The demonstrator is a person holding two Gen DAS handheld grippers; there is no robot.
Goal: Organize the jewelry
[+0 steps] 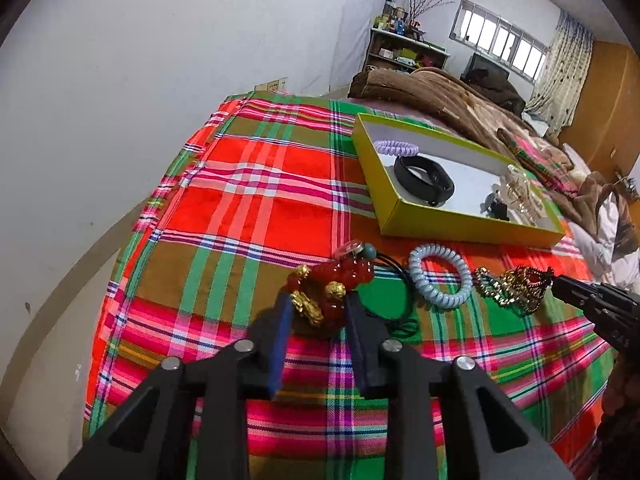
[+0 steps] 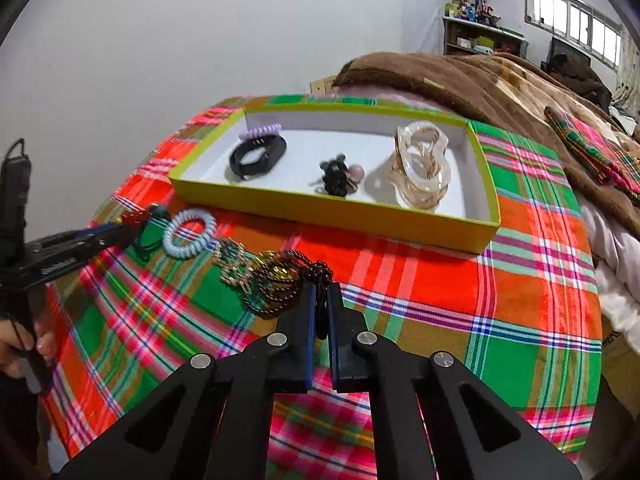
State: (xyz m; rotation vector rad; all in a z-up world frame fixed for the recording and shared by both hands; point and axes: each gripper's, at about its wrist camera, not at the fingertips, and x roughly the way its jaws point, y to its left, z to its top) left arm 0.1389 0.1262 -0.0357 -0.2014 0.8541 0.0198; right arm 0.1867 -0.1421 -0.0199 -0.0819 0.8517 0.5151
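Right gripper [image 2: 320,300] is pinched nearly closed on a dark beaded strand [image 2: 320,274] trailing from the gold-and-bronze bead necklace heap [image 2: 276,284], which lies just ahead-left of its tips. Left gripper [image 1: 318,310] straddles the red bead bracelet with gold charms [image 1: 328,288], jaws narrow; contact unclear. Pale blue spiral hair tie [image 2: 190,238] lies between the heaps. Beyond sits the yellow-green shallow box [image 2: 332,212], long axis left-right, nearer the right gripper. Small dark item inside is unidentifiable.

Red-gold bracelet [image 1: 324,294], blue coil tie [image 1: 440,276], possibly beaded necklace [image 2: 276,284] on cloth.
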